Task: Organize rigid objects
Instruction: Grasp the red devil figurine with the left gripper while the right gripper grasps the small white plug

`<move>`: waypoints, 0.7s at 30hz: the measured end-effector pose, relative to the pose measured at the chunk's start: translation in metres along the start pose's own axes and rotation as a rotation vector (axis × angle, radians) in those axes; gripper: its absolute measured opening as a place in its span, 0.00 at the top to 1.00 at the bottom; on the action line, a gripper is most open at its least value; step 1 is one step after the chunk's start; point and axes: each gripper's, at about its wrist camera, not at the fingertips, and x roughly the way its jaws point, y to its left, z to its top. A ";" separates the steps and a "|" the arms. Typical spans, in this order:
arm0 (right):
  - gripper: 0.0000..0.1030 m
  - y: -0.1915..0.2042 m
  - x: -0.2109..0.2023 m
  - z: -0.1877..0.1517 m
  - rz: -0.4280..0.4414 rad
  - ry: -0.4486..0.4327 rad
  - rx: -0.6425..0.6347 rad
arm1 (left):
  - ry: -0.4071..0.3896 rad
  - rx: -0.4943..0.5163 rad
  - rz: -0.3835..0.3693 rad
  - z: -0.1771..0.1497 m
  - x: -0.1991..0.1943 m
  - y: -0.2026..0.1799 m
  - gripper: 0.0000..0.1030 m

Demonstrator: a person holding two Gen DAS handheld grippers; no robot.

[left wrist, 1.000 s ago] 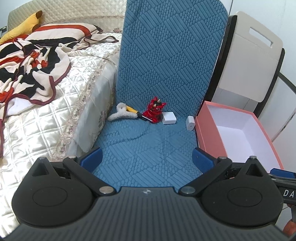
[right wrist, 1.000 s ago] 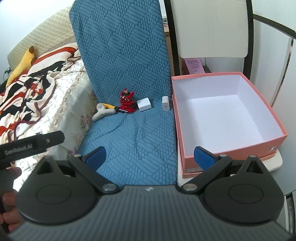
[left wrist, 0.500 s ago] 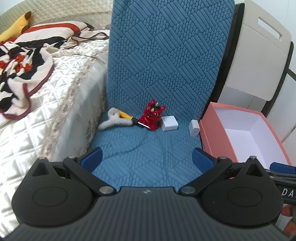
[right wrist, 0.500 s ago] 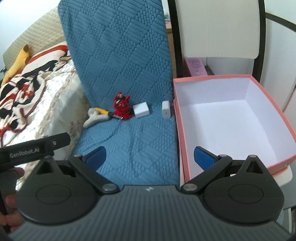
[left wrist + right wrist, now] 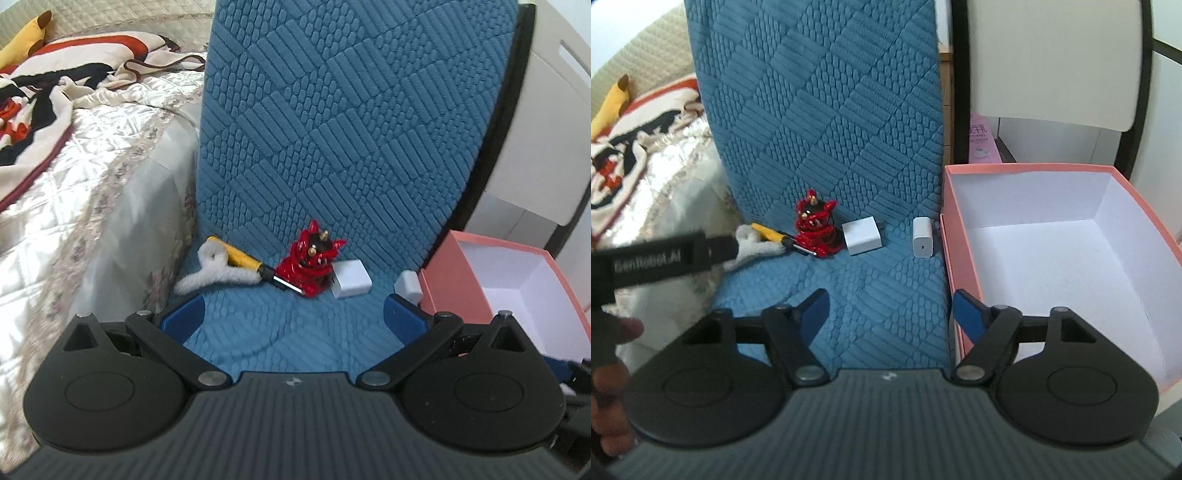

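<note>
A red figurine point(image 5: 309, 263) point(image 5: 815, 229), a yellow-handled screwdriver point(image 5: 246, 263) point(image 5: 775, 234), a white fluffy item point(image 5: 212, 273), a white square charger point(image 5: 350, 283) point(image 5: 862, 235) and a small white adapter point(image 5: 407, 285) point(image 5: 922, 237) lie at the back of a blue cushioned seat point(image 5: 280, 332). An open pink box point(image 5: 517, 284) point(image 5: 1071, 258) with a white inside stands to the right of the seat. My left gripper point(image 5: 293, 314) is open and empty, just short of the objects. My right gripper point(image 5: 890, 308) is open and empty over the seat by the box's edge.
A bed with a quilted cover point(image 5: 74, 192) and a striped blanket point(image 5: 44, 103) lies to the left. A white chair back point(image 5: 1049, 62) stands behind the box. The blue backrest point(image 5: 351, 118) rises just behind the objects. The left gripper's body point(image 5: 657, 258) shows in the right wrist view.
Both grippers have moved forward toward the objects at the back of the seat, which now look larger. The right gripper's fingers stand closer together than before. Nothing has been taken hold of.
</note>
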 end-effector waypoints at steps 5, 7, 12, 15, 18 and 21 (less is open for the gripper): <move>0.38 0.011 0.029 0.009 -0.020 -0.006 -0.050 | -0.020 -0.023 -0.047 0.011 0.035 0.009 0.00; 0.44 0.015 0.042 0.012 -0.034 -0.016 -0.055 | -0.019 -0.021 -0.061 0.015 0.050 0.011 0.00; 0.54 0.017 0.079 0.018 -0.100 -0.033 -0.073 | 0.007 -0.026 -0.115 0.021 0.089 0.018 0.00; 0.55 0.019 0.100 0.021 -0.143 -0.040 -0.095 | 0.021 -0.020 -0.132 0.023 0.110 0.019 0.01; 0.57 0.022 0.122 0.020 -0.189 -0.052 -0.134 | 0.037 -0.003 -0.140 0.025 0.131 0.017 0.05; 0.61 0.025 0.145 0.019 -0.222 -0.038 -0.150 | 0.041 0.023 -0.137 0.027 0.148 0.013 0.07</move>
